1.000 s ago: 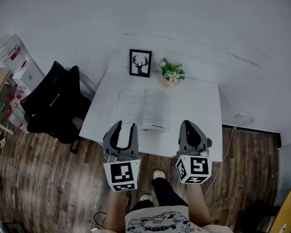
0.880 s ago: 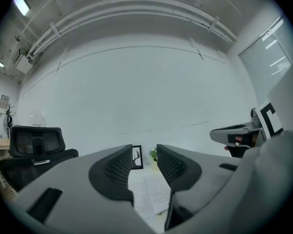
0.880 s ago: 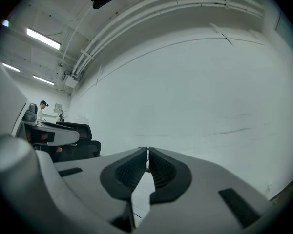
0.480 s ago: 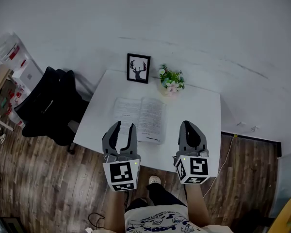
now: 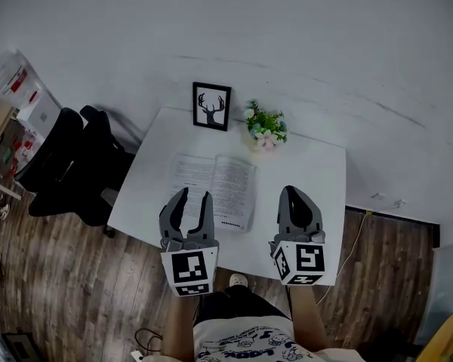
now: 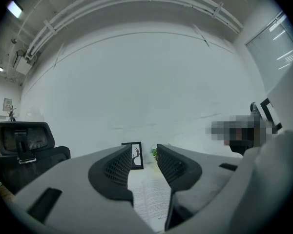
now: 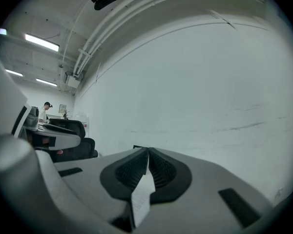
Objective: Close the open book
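The open book (image 5: 219,183) lies flat on the white table (image 5: 313,168), pages up. My left gripper (image 5: 195,195) hovers over the near part of its left page. Its jaws stand apart with nothing between them. In the left gripper view the book (image 6: 154,201) shows through the gap of the left gripper (image 6: 144,154). My right gripper (image 5: 294,193) is over the table just right of the book, jaws together. In the right gripper view the right gripper (image 7: 148,153) is shut, with only a white sliver showing through the slit lower down.
A framed deer picture (image 5: 211,105) and a small pot of flowers (image 5: 266,127) stand at the table's far edge by the white wall. A black office chair (image 5: 64,164) is left of the table. Wooden floor surrounds the near side.
Both grippers have advanced together from the table's near edge toward the book. The left one now overlaps the book's left page. Neither gripper's jaws have visibly changed.
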Demonstrator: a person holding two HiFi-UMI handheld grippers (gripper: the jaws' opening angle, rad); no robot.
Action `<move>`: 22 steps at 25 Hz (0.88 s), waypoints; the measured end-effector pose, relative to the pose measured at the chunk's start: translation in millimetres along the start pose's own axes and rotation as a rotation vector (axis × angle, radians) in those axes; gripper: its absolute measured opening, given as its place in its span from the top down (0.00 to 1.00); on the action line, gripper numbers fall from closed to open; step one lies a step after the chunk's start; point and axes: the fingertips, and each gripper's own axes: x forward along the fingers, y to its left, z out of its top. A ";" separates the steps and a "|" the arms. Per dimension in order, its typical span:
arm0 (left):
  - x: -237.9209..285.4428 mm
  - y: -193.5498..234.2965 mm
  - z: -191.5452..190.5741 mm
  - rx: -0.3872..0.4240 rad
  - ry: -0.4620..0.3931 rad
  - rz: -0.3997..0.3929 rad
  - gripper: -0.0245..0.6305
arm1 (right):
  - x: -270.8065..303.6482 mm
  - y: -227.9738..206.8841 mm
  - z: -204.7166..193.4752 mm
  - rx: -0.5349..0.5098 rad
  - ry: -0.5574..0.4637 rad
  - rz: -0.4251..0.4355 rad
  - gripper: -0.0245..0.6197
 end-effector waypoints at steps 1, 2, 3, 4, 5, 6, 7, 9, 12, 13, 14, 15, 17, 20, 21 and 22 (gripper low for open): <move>2.2 -1.3 -2.1 0.002 0.004 -0.003 0.75 | 1.8 -1.2 -2.4 0.002 0.004 0.000 0.91; 4.1 -2.5 -4.1 0.002 0.008 -0.006 0.75 | 3.5 -2.2 -4.6 0.003 0.008 0.000 0.91; 5.6 -3.6 -6.1 0.000 0.011 -0.010 0.75 | 5.1 -2.9 -6.6 0.005 0.012 0.000 0.91; 6.9 -4.7 -8.1 -0.001 0.014 -0.013 0.75 | 6.5 -3.4 -8.5 0.006 0.016 0.000 0.91; 7.9 -5.7 -10.1 -0.002 0.017 -0.017 0.75 | 7.9 -3.9 -10.3 0.007 0.019 0.000 0.91; 9.1 -6.5 -12.1 -0.002 0.021 -0.020 0.75 | 9.5 -4.4 -11.8 0.008 0.022 -0.001 0.91; 10.2 -7.0 -13.9 0.000 0.026 -0.024 0.75 | 11.2 -4.6 -13.1 0.010 0.025 -0.002 0.91; 11.3 -6.9 -17.6 0.003 0.035 -0.028 0.75 | 13.6 -4.2 -15.7 0.011 0.032 -0.004 0.91; 12.6 -4.1 -23.1 0.009 0.046 -0.033 0.75 | 16.1 -2.0 -19.0 0.012 0.038 -0.009 0.91; 12.9 -3.1 -25.0 0.013 0.050 -0.038 0.75 | 16.8 -0.9 -20.1 0.013 0.041 -0.012 0.91; 13.0 -2.1 -26.9 0.017 0.054 -0.044 0.75 | 17.1 0.4 -21.4 0.014 0.044 -0.016 0.91; 13.1 -1.5 -28.9 0.021 0.060 -0.052 0.75 | 17.2 1.8 -22.7 0.014 0.049 -0.020 0.91; 14.1 -0.8 -32.5 0.032 0.070 -0.072 0.75 | 17.6 4.6 -25.3 0.012 0.057 -0.027 0.91; 16.4 1.8 -37.5 0.063 0.081 -0.092 0.75 | 18.8 7.0 -29.4 0.013 0.065 -0.043 0.91; 16.9 2.6 -39.5 0.075 0.084 -0.098 0.75 | 18.8 7.3 -31.5 0.014 0.068 -0.051 0.91; 17.2 3.3 -41.5 0.087 0.088 -0.104 0.75 | 18.3 7.4 -34.3 0.014 0.072 -0.061 0.91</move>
